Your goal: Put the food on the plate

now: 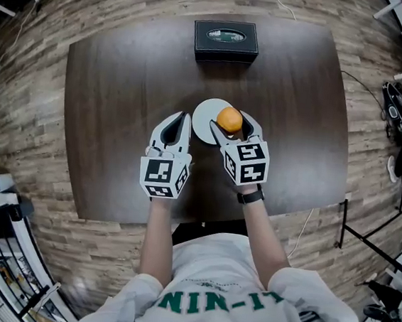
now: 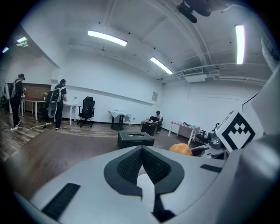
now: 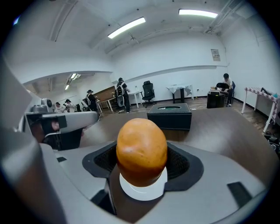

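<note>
Sitting between the fingers (image 3: 183,165) of the right gripper (image 1: 232,124), the smooth orange-brown, egg-shaped food item (image 3: 141,151) is clamped across its widest part, both dark pads pressed to its flanks. It hangs directly over the round white plate (image 1: 204,118); whether its underside touches the plate cannot be told. Judged by look: light, firm enough to keep its shape under the grip, skin slightly glossy, so likely slippery and apt to roll on a flat plate. The mid-belly hold looks like the right one, since a grip nearer either end would probably squeeze it out. A low, gentle release near the plate's centre seems wise. The left gripper (image 1: 179,121) lies just beside the plate's left rim, its fingers together on nothing. Plate and both grippers are over the dark wooden table (image 1: 124,77); a black rectangular box (image 1: 226,40) stands at the far edge, well apart.
</note>
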Motion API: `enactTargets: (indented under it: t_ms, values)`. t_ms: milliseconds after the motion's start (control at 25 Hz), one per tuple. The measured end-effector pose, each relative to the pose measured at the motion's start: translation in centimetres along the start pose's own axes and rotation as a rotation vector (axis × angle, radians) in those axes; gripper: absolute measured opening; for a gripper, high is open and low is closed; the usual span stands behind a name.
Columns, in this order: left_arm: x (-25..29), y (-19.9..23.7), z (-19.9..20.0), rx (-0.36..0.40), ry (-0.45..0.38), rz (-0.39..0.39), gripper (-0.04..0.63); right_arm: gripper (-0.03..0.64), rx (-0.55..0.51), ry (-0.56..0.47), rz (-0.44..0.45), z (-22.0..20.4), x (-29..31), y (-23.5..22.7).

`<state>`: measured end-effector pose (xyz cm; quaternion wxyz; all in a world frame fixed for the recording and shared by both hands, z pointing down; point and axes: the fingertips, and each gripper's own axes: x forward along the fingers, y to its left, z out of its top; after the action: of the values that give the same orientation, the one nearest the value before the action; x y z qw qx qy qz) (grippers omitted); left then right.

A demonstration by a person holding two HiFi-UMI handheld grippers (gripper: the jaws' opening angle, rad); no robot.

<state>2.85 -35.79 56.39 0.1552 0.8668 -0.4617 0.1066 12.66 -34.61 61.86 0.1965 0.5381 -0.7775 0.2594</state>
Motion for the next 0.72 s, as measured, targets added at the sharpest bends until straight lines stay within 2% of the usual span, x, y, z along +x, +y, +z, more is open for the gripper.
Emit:
enactTargets:
  t_ms: [280,720]
  values:
    - [1.4,0.5,-0.6,0.028,-0.015,0.002,0.012,0.327,-0.003,0.059,0.022,-2.1,2.2,-0.3]
    - [3.7,1.8,-4.0,0.015,0.013,0.005,0.012,0.327,-0.009,0.145,0.044,-5.3,5.7,-0.1]
